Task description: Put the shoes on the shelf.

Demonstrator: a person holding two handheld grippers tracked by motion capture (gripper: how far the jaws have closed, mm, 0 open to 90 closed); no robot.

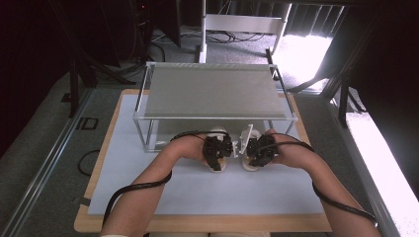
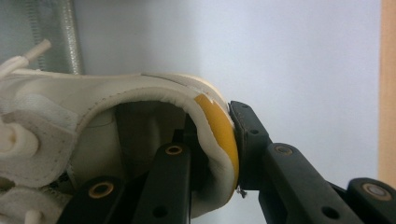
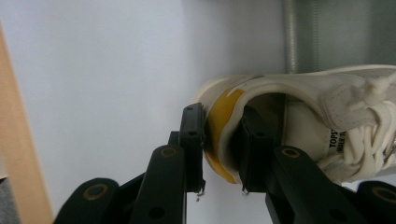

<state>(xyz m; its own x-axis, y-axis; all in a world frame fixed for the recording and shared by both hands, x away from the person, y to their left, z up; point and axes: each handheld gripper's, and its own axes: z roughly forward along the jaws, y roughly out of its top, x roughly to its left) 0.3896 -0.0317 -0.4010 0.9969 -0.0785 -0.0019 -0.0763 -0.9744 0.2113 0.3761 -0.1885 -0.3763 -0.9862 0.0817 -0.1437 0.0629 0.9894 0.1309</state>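
Note:
Two cream-white sneakers with yellow heel tabs lie side by side in front of a metal shelf rack (image 1: 215,91). My left gripper (image 1: 218,150) is shut on the heel collar of the left sneaker (image 1: 222,166). In the left gripper view its jaws pinch that sneaker (image 2: 116,98) at the yellow tab (image 2: 218,128), one jaw inside, one outside. My right gripper (image 1: 259,149) is shut on the heel of the right sneaker (image 1: 250,166). In the right gripper view its jaws clamp the yellow heel (image 3: 219,121) of that laced sneaker (image 3: 327,107).
The rack stands on a white mat (image 1: 148,187) over a wooden tabletop (image 1: 197,223); its low opening faces me, with a metal post (image 3: 290,35) close behind the shoes. Cables trail from both grippers along the person's forearms. Stands and cables clutter the dark floor beyond.

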